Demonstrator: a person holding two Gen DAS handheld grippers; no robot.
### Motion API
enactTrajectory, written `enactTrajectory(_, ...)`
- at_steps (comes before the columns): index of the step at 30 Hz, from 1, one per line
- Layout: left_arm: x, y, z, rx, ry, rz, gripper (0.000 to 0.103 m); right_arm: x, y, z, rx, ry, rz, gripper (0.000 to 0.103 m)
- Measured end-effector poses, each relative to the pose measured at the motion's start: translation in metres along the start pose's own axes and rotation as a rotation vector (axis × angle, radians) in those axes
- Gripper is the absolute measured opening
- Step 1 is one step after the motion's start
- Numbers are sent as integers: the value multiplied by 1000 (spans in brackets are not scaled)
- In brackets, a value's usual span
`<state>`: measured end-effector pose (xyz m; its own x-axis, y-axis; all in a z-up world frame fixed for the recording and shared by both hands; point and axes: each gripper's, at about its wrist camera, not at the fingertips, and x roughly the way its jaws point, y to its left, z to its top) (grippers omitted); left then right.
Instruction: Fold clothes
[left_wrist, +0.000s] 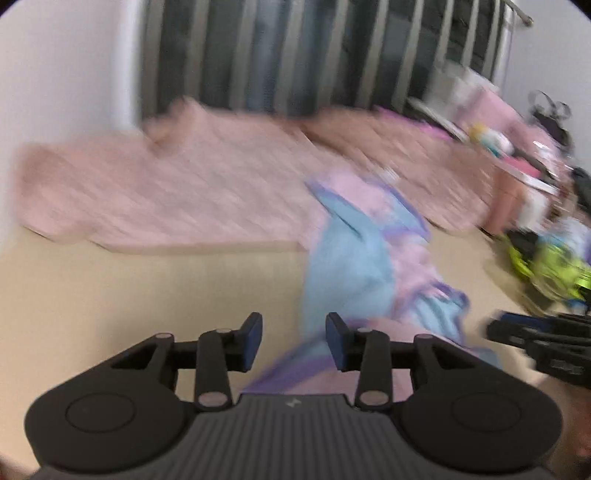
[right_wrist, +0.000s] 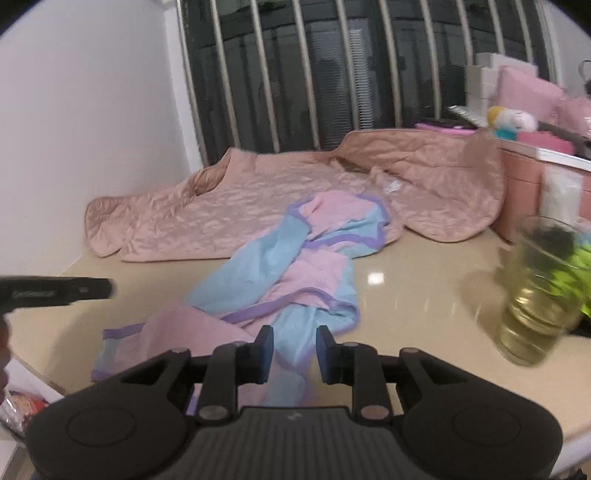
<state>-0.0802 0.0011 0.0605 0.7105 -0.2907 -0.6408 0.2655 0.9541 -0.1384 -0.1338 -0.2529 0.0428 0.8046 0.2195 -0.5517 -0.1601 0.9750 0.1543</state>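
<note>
A crumpled garment in light blue and pink with purple trim (right_wrist: 288, 273) lies on the beige tabletop (right_wrist: 406, 295), stretching from its near edge toward the back. In the blurred left wrist view the same garment (left_wrist: 354, 266) sits to the right of centre. My left gripper (left_wrist: 294, 341) is open just above the garment's near end, nothing between its fingers. My right gripper (right_wrist: 295, 350) is open too, low over the garment's near blue part. Each gripper shows at the side of the other's view: the right one (left_wrist: 535, 339), the left one (right_wrist: 55, 291).
A pink quilted blanket (right_wrist: 258, 195) is spread along the back by the barred window. A glass of yellowish liquid (right_wrist: 535, 291) stands at the right, close to my right gripper. Pink boxes, a toy and clutter (right_wrist: 524, 118) fill the right side. A white wall (right_wrist: 74, 110) closes the left.
</note>
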Motion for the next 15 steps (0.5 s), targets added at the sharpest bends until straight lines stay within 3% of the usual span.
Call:
enactTrajectory(2, 19, 1, 11, 35, 31, -40, 38, 18, 0, 1, 2, 29, 3, 23)
enactTrajectory(5, 37, -5, 10, 119, 72, 21, 38, 35, -1, -2, 16, 45, -15, 23)
enactTrajectory(7, 38, -6, 8, 140, 82, -26, 39, 40, -6, 0, 48, 41, -33, 23)
enactTrajectory(9, 37, -4, 8, 138, 81, -83, 44, 47, -10, 2, 61, 66, -40, 23)
enactTrajectory(11, 40, -4, 7, 158, 86, -117, 57, 53, -9, 2, 51, 86, -52, 23)
enactTrajectory(12, 43, -6, 5, 174, 93, -117, 57, 56, -7, 1, 35, 93, -52, 23)
enactTrajectory(13, 46, -7, 3, 188, 100, -117, 53, 58, -4, 0, 19, 100, -52, 23)
enactTrajectory(14, 51, -10, 1, 193, 114, -116, 38, 60, -2, -1, 1, 104, -55, 23)
enactTrajectory(15, 54, -10, -1, 192, 123, -119, 32, 61, 3, -2, -25, 99, -66, 23)
